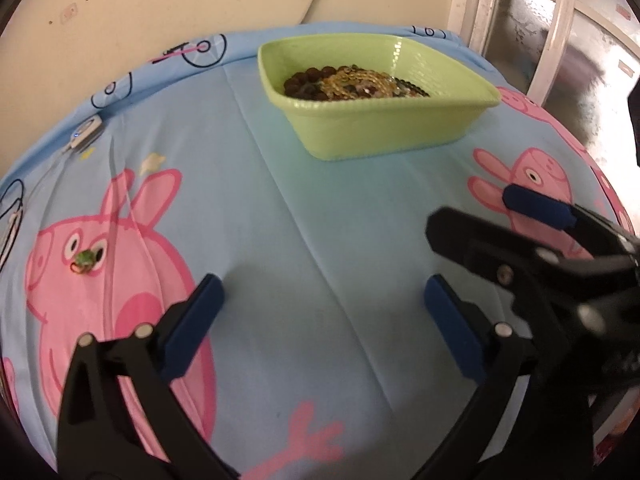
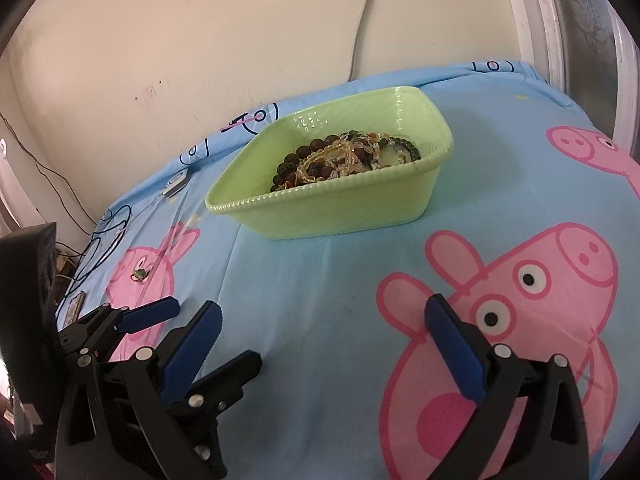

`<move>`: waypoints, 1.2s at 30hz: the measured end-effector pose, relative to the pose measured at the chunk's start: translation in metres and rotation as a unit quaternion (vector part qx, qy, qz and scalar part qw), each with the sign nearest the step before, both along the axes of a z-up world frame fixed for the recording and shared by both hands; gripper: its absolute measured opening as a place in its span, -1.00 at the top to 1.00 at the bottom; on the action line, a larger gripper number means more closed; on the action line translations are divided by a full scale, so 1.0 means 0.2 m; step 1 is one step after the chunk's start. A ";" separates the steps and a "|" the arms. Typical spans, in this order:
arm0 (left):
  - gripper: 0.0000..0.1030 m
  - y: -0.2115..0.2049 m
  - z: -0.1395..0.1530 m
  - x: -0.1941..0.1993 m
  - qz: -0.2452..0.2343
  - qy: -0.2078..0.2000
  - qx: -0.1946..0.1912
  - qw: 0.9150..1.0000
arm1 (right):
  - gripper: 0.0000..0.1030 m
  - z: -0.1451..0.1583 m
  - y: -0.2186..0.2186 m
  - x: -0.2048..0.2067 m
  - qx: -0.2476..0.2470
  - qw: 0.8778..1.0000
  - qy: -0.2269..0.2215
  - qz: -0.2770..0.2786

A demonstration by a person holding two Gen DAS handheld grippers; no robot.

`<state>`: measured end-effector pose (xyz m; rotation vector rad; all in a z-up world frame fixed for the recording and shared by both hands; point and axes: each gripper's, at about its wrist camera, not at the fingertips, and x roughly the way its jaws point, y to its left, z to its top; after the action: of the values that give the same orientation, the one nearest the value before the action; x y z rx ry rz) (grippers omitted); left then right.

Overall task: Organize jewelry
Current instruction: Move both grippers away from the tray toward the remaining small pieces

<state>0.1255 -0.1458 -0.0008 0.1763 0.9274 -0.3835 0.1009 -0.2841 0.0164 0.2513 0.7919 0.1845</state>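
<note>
You had both grippers low in the frame over the cartoon-pig cloth [image 1: 280, 200] on the tabletop, neither holding anything: the left gripper [image 1: 324, 304] stood with its jaws spread wide over bare blue fabric, and the right gripper [image 2: 324, 320] was just as wide, nothing between its pads. The jewelry [image 2: 344, 156], a tangle of dark beads and pale amber strands, sat heaped in the green basket [image 2: 332, 208] at the upper centre of both views, well apart from your fingertips. 1 stray piece, a small green ring [image 1: 85, 261], lay on the pink pig at the left of the left wrist view, near the left gripper and apart from the basket. That ring looked like the step in hand, as it was the only piece still outside. To do it well, you needed to bring the left gripper over it, drop the pads on either side flat to the cloth, and close slowly so the ring did not skid or snag fabric. The right gripper could have steadied the basket rim while you carried it across.
</note>
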 end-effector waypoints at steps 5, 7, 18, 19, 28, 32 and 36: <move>-0.88 0.01 0.00 -0.05 -0.006 -0.004 0.004 1.000 | -0.55 0.00 0.02 0.00 -0.013 1.000 0.003 -0.002; -0.88 0.02 0.00 -0.07 -0.008 -0.006 0.007 1.000 | -0.55 0.00 0.02 0.01 -0.015 1.000 0.003 -0.002; -0.89 0.04 0.00 -0.10 -0.033 -0.005 0.016 0.999 | -0.55 0.00 0.01 0.00 -0.007 1.000 0.001 0.000; -0.89 0.04 0.00 -0.10 -0.033 -0.005 0.016 0.999 | -0.55 0.00 0.01 0.00 -0.007 1.000 0.001 0.000; -0.88 0.20 0.07 -0.24 -0.025 -0.036 -0.045 0.998 | -0.55 0.00 0.01 0.01 -0.006 1.000 0.001 0.001; -0.88 0.42 0.15 -0.46 -0.013 -0.071 -0.090 0.993 | -0.55 0.00 0.02 0.00 -0.016 1.000 0.003 -0.001; -0.88 0.69 0.17 -0.74 0.029 -0.131 -0.082 0.988 | -0.55 0.00 0.03 0.01 -0.026 1.000 0.005 0.000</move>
<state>-0.0227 -0.0072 0.0340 0.0478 0.6364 -0.3716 0.1029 -0.2779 0.0159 0.2044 0.8057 0.1623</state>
